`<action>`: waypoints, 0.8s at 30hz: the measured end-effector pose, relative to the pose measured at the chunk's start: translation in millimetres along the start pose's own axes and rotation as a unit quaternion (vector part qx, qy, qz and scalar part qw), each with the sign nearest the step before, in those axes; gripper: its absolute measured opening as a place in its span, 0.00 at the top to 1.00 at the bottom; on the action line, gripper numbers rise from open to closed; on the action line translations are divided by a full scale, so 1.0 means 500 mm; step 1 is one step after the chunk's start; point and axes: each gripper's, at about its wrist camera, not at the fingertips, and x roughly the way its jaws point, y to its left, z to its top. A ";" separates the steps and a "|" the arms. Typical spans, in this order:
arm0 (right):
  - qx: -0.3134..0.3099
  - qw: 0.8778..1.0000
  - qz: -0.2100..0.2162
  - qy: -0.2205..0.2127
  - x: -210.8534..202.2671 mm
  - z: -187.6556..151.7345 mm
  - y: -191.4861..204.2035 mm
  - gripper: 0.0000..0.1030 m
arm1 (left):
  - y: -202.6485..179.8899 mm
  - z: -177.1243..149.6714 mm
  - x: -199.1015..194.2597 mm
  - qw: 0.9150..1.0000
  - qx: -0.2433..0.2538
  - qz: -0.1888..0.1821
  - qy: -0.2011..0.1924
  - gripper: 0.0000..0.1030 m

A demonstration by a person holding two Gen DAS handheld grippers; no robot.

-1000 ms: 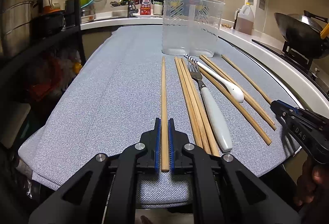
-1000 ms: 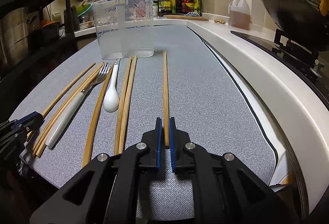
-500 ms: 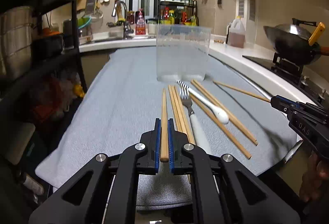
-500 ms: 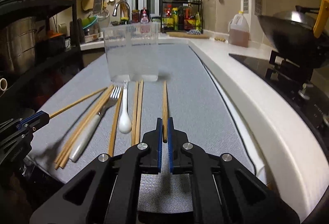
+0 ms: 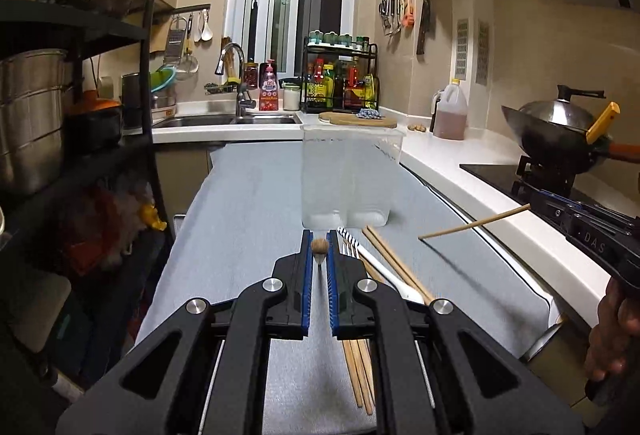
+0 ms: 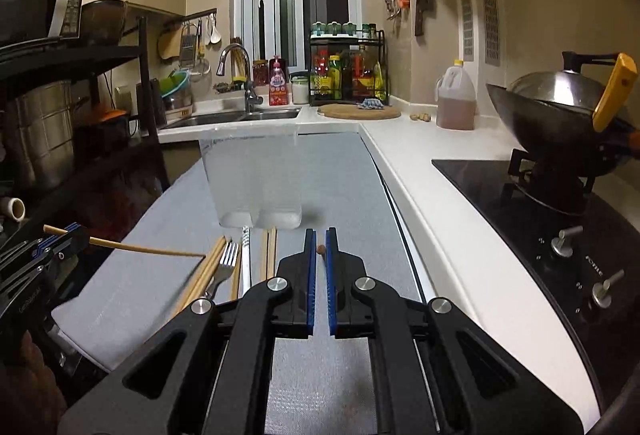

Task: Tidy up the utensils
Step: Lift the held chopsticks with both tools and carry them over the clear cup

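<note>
1. The left claw (image 5: pixel 319 255) pinches one chopstick (image 5: pixel 319 246) at its end, lifted above the counter (image 5: pixel 248 195).
2. The clear container (image 5: pixel 346 177) stands ahead, other utensils lying before it.
3. The right claw (image 6: pixel 320 249) pinches another chopstick (image 6: pixel 320 248); light, stiff, probably slippery wood, so a hold nearer the middle seems steadier.

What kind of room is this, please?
A home kitchen, most likely: a sink with a faucet, a wok on the gas stove, and a rack of sauce bottles by the window.
</note>
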 end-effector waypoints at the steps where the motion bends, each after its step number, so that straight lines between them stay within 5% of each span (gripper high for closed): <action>1: 0.000 1.000 0.002 -0.002 0.000 0.009 0.002 0.95 | 0.004 0.010 0.001 1.000 -0.002 0.000 -0.001 0.94; 7: -0.004 1.000 0.013 -0.012 0.000 0.070 0.021 0.95 | 0.022 0.069 0.015 1.000 -0.019 -0.006 0.008 0.94; 24: -0.002 0.997 0.052 0.054 0.085 0.250 0.021 0.95 | 0.045 0.253 0.080 0.997 -0.016 -0.023 0.076 0.94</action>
